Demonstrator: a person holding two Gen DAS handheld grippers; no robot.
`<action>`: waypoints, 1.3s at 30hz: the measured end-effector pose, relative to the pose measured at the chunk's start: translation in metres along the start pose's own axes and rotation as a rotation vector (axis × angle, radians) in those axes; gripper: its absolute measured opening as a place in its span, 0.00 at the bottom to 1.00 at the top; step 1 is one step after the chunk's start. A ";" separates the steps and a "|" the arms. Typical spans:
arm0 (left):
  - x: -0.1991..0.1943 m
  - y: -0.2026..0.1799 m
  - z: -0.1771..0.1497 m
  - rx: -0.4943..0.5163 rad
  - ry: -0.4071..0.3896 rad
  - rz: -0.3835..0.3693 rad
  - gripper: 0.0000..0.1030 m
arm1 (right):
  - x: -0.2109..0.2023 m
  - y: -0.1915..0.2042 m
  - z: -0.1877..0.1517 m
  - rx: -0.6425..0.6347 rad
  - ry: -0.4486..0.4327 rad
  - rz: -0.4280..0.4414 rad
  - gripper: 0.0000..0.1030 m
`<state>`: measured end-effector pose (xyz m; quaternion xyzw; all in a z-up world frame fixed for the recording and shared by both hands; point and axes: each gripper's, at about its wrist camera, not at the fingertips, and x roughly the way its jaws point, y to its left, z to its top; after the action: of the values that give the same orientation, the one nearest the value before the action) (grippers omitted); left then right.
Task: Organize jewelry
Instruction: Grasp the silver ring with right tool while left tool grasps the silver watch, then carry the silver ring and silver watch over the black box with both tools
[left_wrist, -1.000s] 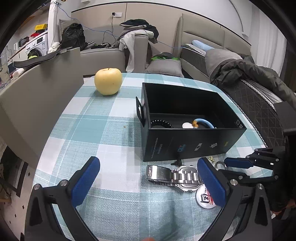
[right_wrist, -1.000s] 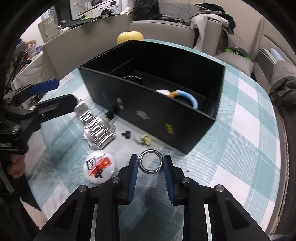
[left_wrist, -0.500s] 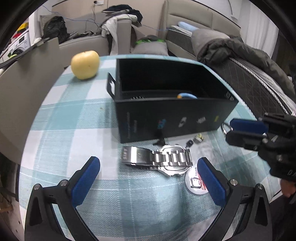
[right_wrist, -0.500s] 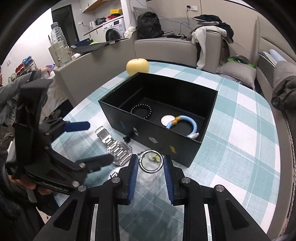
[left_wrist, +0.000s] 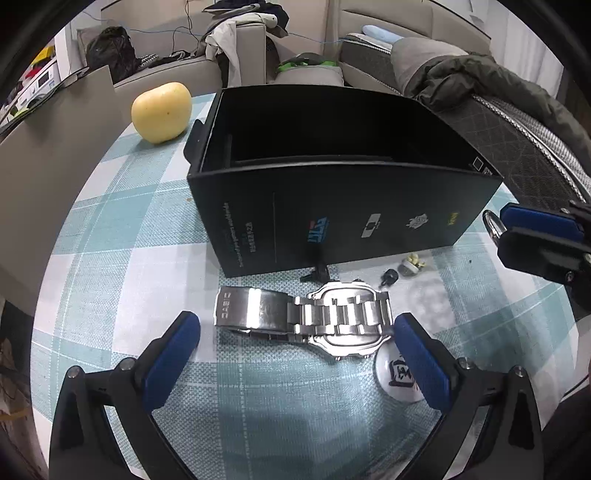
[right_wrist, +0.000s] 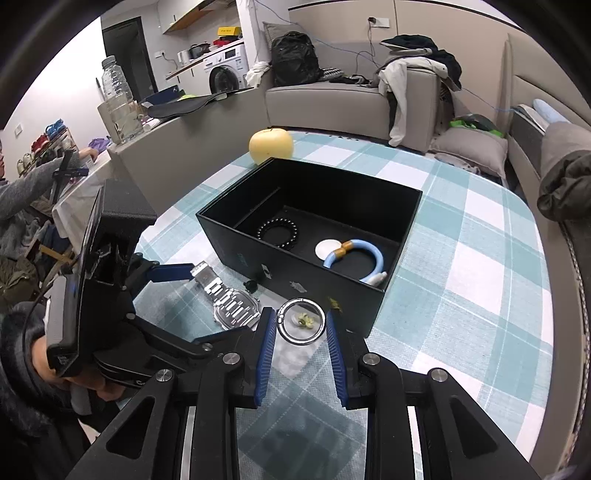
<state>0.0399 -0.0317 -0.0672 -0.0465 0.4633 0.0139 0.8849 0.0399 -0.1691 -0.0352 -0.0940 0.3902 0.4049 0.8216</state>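
Observation:
A black open box (left_wrist: 343, 206) (right_wrist: 369, 291) stands on the checked tablecloth. In the right wrist view it holds a black bead bracelet (right_wrist: 277, 233), a blue bangle (right_wrist: 356, 258) and a white disc (right_wrist: 328, 249). A steel watch (left_wrist: 306, 317) (right_wrist: 231, 304) lies in front of the box, between my left gripper's open blue pads (left_wrist: 419, 360). My left gripper (left_wrist: 295, 350) is open and empty. My right gripper (right_wrist: 301, 334) is shut on a metal ring (right_wrist: 301, 321) (left_wrist: 493, 223), held above the table by the box's front.
A round badge (left_wrist: 400, 374), a small black piece (left_wrist: 389, 275), a pale earring (left_wrist: 412, 263) and a black clip (left_wrist: 316, 273) lie by the watch. A yellow apple (left_wrist: 162, 110) (right_wrist: 271, 144) sits behind the box. Sofas surround the table.
My right gripper has lifted the metal ring off the table and raised it. My left gripper has dropped lower and closer over the watch.

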 end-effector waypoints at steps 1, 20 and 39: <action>0.000 0.000 0.000 0.000 -0.001 -0.001 0.97 | 0.000 0.000 0.000 -0.001 0.000 0.000 0.26; -0.020 0.006 -0.001 0.028 -0.076 -0.076 0.73 | 0.002 0.008 0.003 -0.022 -0.012 -0.001 0.26; -0.051 0.012 0.008 0.029 -0.224 -0.112 0.73 | -0.010 0.004 0.011 -0.002 -0.093 -0.020 0.26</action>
<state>0.0166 -0.0181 -0.0211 -0.0575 0.3583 -0.0374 0.9311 0.0396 -0.1672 -0.0195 -0.0798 0.3502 0.4008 0.8428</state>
